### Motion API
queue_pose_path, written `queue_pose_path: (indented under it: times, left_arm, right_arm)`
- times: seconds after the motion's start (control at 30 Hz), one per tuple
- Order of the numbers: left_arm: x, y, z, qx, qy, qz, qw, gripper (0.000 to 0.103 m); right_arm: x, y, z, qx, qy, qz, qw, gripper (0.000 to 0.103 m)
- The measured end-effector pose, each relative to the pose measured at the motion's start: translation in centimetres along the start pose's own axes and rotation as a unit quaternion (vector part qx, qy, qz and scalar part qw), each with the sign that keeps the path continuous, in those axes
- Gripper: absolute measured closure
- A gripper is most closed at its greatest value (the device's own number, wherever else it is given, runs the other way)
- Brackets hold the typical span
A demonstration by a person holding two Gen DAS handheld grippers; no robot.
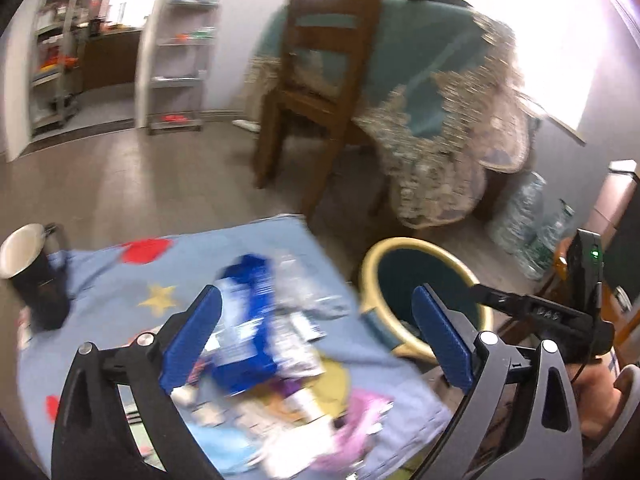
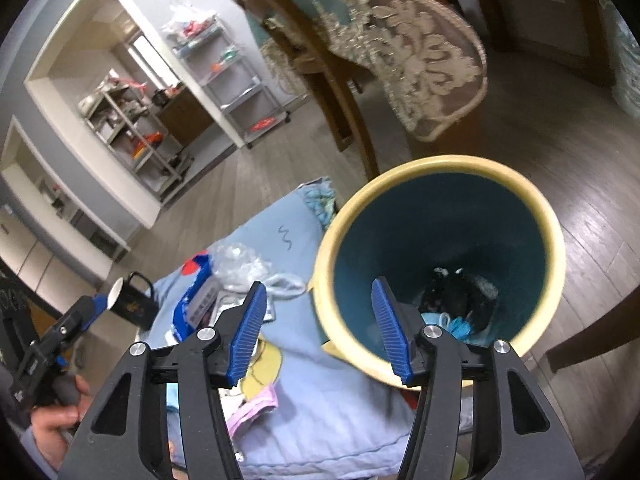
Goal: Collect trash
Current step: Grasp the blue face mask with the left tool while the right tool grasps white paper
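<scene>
- On the light blue cloth [image 1: 120,292] that covers the worktop, a loose heap of trash lies near the middle: a blue and white wrapper [image 1: 248,320], a crumpled clear plastic bag [image 2: 236,262] and some small paper scraps [image 1: 240,412], much of it blurred in the left wrist view.
- At the cloth's right edge stands the trash bin [image 2: 554,236], yellow at the rim and teal inside, with dark rubbish and a pale blue scrap lying at its bottom.
- The left claw [image 1: 320,340] hangs above the heap with its blue pads spread wide and nothing between them.
- The right claw [image 2: 320,332] is also wide and empty; its right pad [image 2: 390,332] sits over the bin's mouth, its left pad over the cloth.
- A black mug [image 1: 36,276] with a white inside stands at the cloth's far left corner.
- Behind the worktop are a wooden chair [image 1: 320,72] and a lace-edged teal tablecloth [image 1: 432,80].
</scene>
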State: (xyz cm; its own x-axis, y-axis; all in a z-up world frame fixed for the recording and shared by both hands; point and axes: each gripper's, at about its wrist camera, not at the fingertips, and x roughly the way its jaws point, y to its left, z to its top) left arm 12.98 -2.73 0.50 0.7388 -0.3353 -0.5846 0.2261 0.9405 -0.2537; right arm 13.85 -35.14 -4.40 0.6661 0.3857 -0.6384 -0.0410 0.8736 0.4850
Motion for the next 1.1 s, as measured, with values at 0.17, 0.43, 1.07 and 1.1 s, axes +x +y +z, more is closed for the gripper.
queue_pose_path:
  times: [0.17, 0.43, 1.07, 1.1]
  left_arm:
    - [-3.1, 5.2, -1.4, -0.049, -0.001, 0.061, 0.9969, 0.007]
    - [-3.1, 10.8, -5.7, -0.117, 0.085, 0.13, 0.981, 0.007]
    - [-0.7, 13.1, -10.4, -0.155, 0.18, 0.137, 0.9617, 0.007]
    - [-0.5, 12.8, -10.4, -0.145, 0.186, 0.139, 0.9618, 0.007]
  right_arm:
    - [0.9, 1.7, -0.8, -0.015, 0.013, 0.017, 1.0, 0.042]
    - [2.4, 4.4, -2.1, -0.051, 0.041, 0.034, 0.997, 0.038]
    - [4.5, 11.6, -7.2, -0.21, 0.11, 0.068, 0.969, 0.038]
    - [4.9, 12.4, -7.9, -0.23, 0.122, 0.072, 0.963, 0.038]
